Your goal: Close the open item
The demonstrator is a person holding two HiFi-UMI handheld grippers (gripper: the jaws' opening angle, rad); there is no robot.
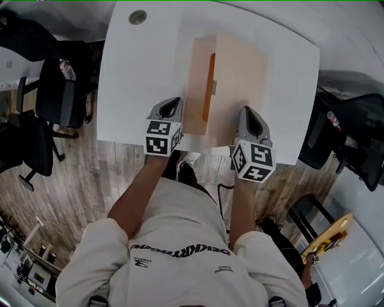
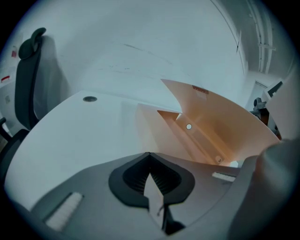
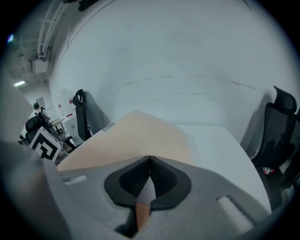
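Note:
A peach-coloured folder (image 1: 231, 72) lies on the white table (image 1: 132, 78), its left flap standing up with an orange strip (image 1: 209, 87) along the inside. In the left gripper view the folder (image 2: 220, 126) gapes open and a small round snap (image 2: 188, 126) shows inside. My left gripper (image 1: 171, 102) sits just left of the raised flap, jaws shut with nothing in them (image 2: 149, 155). At the folder's near right corner my right gripper (image 1: 249, 111) is also shut and empty (image 3: 150, 159), with the folder's flat cover (image 3: 131, 140) right ahead of it.
A round cable grommet (image 1: 137, 17) sits at the table's far left. Black office chairs stand left (image 1: 57, 90) and right (image 1: 345, 138) of the table. The near table edge runs right under both grippers.

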